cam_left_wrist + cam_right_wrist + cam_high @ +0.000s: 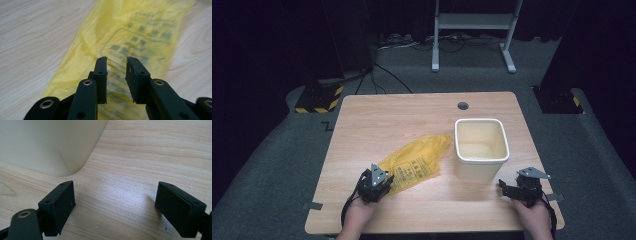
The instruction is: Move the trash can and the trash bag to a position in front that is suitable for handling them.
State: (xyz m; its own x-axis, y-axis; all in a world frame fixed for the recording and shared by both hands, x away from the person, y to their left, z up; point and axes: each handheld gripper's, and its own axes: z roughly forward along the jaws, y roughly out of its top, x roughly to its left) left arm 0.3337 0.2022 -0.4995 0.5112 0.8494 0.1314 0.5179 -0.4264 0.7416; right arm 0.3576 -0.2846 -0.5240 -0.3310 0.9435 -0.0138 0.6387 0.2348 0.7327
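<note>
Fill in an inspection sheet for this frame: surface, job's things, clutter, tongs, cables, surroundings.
Surface: wooden table, one round hole near the far edge.
Job's things: yellow plastic bag lying flat; empty cream bin upright beside it.
Clutter: nothing seen.
Tongs: left tongs over the bag's near end, jaws slightly apart, gripping nothing; right tongs wide open near the bin.
Cables: black cables on the floor behind.
Surroundings: grey carpet, white stand, dark curtains.

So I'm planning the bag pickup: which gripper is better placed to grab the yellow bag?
Left. The left gripper hangs directly over the yellow bag, jaws apart with nothing pinched. The right gripper sits open beside the white bin, away from the bag.
</note>
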